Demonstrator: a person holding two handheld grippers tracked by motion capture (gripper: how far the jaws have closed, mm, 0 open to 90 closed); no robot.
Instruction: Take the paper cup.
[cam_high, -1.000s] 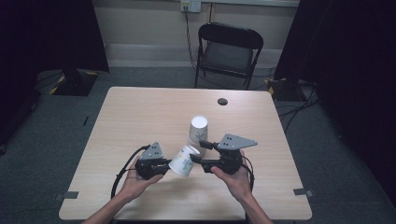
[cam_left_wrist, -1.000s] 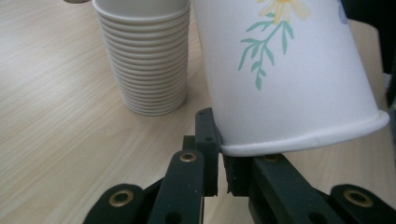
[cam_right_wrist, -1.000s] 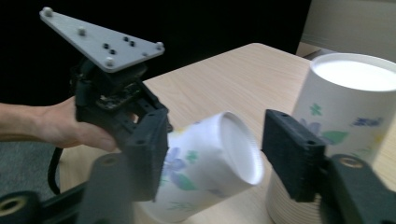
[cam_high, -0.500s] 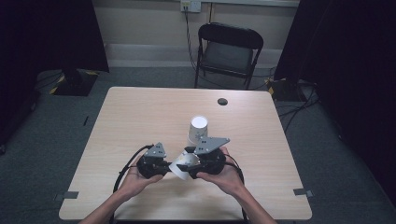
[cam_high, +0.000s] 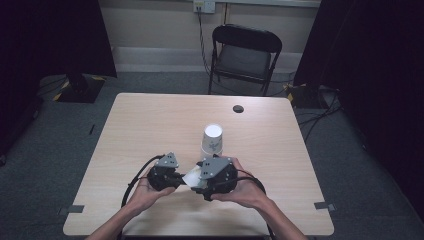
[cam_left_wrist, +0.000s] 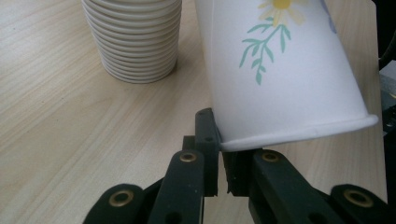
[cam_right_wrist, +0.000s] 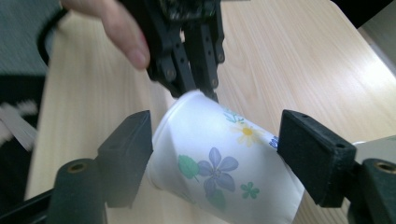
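Cup handed from one gripper to the other

The left gripper (cam_left_wrist: 219, 179) pinched the cup's (cam_right_wrist: 219, 156) rim, low over the table near the stack (cam_high: 212, 141); the right gripper (cam_right_wrist: 219, 163) stood wide around its body. Next, probably: right closes, left lets go.

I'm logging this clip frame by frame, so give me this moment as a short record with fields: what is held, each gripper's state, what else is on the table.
held item: flowered paper cup, tilted, off the table
left gripper: shut on the cup's rim
right gripper: jaws open, one on each side of the cup's wall
other items: upside-down stack of paper cups just beyond the grippers
surface: wooden table
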